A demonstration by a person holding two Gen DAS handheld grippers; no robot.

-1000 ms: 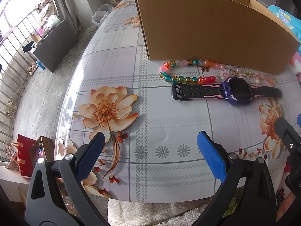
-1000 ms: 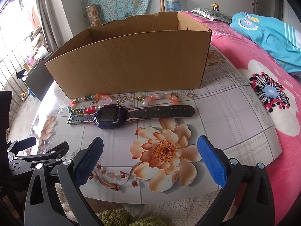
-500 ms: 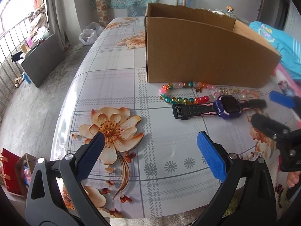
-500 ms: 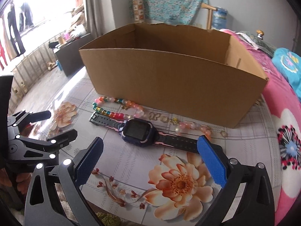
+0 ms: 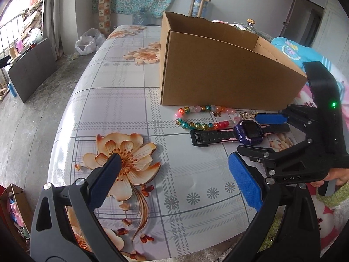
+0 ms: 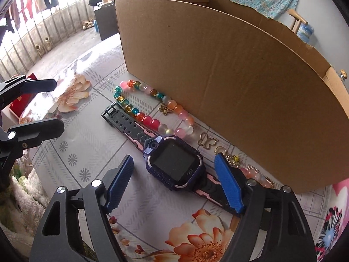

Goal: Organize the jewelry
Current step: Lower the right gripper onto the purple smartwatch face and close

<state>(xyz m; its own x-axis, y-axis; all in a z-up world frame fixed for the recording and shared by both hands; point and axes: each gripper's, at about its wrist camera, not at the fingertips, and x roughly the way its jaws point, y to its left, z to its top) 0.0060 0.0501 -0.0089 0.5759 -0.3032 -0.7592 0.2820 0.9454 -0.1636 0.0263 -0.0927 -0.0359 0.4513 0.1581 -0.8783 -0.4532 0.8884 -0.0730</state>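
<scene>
A purple smartwatch (image 6: 174,166) with a black and pink strap lies flat on the floral tablecloth (image 6: 87,152). My right gripper (image 6: 173,159) straddles the watch face and its jaws are closing, with a gap still showing between each blue pad and the watch. In the left wrist view the right gripper (image 5: 248,133) reaches in from the right over the watch (image 5: 248,131). A colourful bead bracelet (image 6: 139,113) and gold butterfly charms (image 6: 207,142) lie between the watch and the cardboard box (image 6: 229,69). My left gripper (image 5: 174,159) hovers open and empty over a printed flower, left of the watch.
The open cardboard box (image 5: 218,74) stands right behind the jewelry. A pale pink bead strand (image 6: 257,174) runs under the right finger by the box. The table's edge is close in front; bedding in pink and blue lies to the right.
My right gripper rolled and moved in over the watch, and its jaws narrowed around the face. The left gripper tilted up and shifted slightly, still open.
</scene>
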